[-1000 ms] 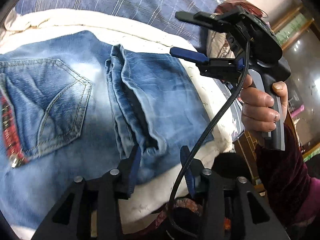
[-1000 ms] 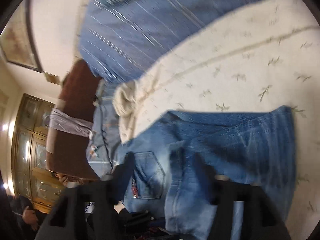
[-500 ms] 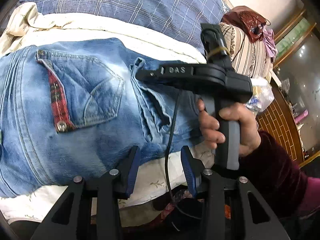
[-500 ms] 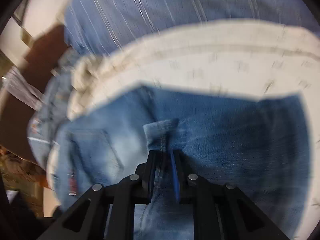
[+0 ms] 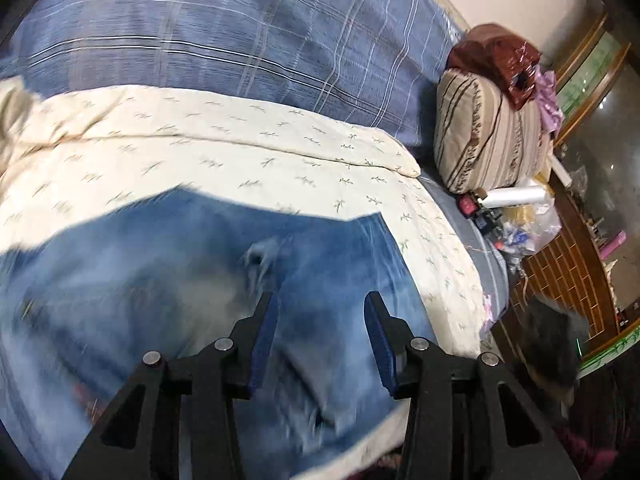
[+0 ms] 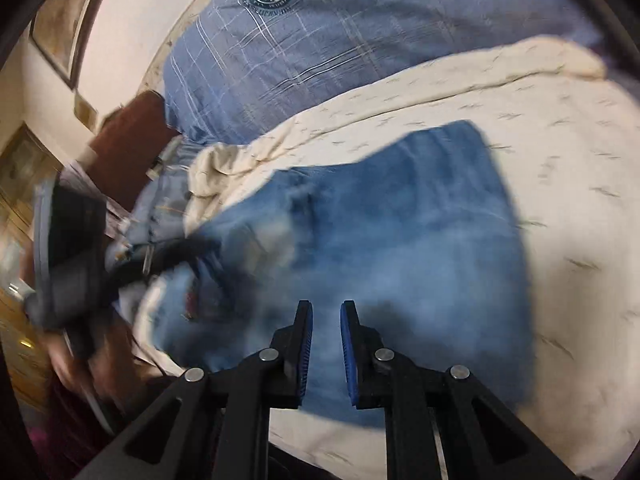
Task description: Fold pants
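1. Left wrist view: the left hand-held gripper [image 5: 318,340] hovers with its blue-padded fingers spread wide and nothing between them, above the blue jeans [image 5: 200,280] — blurred, lying on a cream leaf-print blanket [image 5: 240,152]. A blue plaid duvet [image 5: 240,40] lies beyond, with a striped cushion [image 5: 488,136] at right.

2. Right wrist view: the right hand-held gripper [image 6: 325,344] has its fingers parted by a narrow gap, empty, over the folded jeans [image 6: 400,240] on the cream blanket [image 6: 560,160]. The left hand-held gripper [image 6: 68,240] shows at the left edge — too blurred to read.
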Demonstrator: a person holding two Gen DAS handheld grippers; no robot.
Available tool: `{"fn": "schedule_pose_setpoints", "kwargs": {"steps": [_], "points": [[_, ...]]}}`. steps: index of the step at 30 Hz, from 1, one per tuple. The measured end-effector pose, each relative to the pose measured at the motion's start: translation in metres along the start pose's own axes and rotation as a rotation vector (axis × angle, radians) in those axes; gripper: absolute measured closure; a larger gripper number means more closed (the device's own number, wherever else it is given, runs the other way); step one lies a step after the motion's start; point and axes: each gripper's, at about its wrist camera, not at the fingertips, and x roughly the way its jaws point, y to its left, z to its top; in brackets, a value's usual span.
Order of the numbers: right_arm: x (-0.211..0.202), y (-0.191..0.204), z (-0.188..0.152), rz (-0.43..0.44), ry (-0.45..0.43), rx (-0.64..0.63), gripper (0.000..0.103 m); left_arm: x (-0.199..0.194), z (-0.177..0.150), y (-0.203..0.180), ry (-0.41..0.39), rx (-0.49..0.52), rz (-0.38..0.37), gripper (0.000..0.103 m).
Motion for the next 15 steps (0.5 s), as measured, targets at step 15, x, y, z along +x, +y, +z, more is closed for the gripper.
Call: {"fn": "schedule_pose_setpoints", "kwargs": {"steps": [15], "points": [[0.01,-0.005,-0.017,-0.086,0.104,-0.108,0.085,0.036,0.011,0.027,0.049,-0.101,0.2,0.076]]}}
